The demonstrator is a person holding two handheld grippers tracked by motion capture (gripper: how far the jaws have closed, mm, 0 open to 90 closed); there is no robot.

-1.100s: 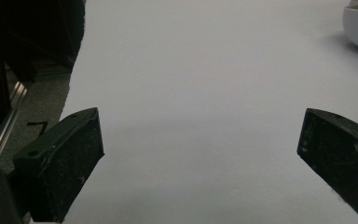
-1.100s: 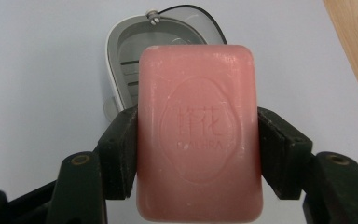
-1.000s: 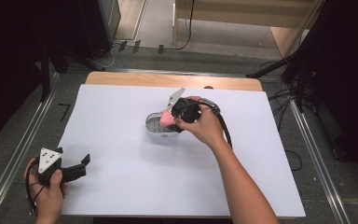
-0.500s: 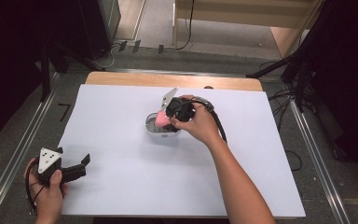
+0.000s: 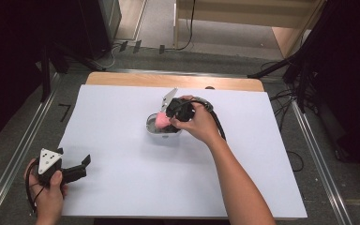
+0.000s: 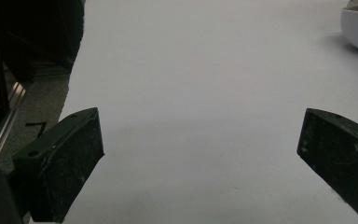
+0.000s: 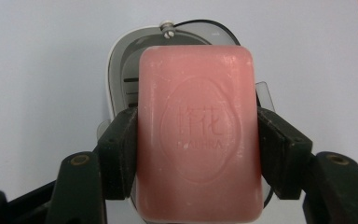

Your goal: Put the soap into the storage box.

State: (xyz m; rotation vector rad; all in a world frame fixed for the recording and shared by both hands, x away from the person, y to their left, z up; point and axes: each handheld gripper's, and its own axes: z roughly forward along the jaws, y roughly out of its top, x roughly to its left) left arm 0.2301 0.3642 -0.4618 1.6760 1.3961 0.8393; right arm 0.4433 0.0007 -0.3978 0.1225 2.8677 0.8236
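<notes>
While the right gripper [image 5: 165, 118] holds a pink soap [image 5: 161, 121] over the dish [image 5: 155, 131] at mid-table, release remains. The left gripper [image 6: 200, 154], jaws wide and empty, faces bare table [image 6: 191, 70], with the dish at far right. The right gripper's view shows jaws clamping the soap's sides above the dish.

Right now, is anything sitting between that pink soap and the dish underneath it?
Nothing visible. The right gripper holds the pink soap by its sides directly above the open soap dish, whose slatted inside looks bare where it shows.
</notes>
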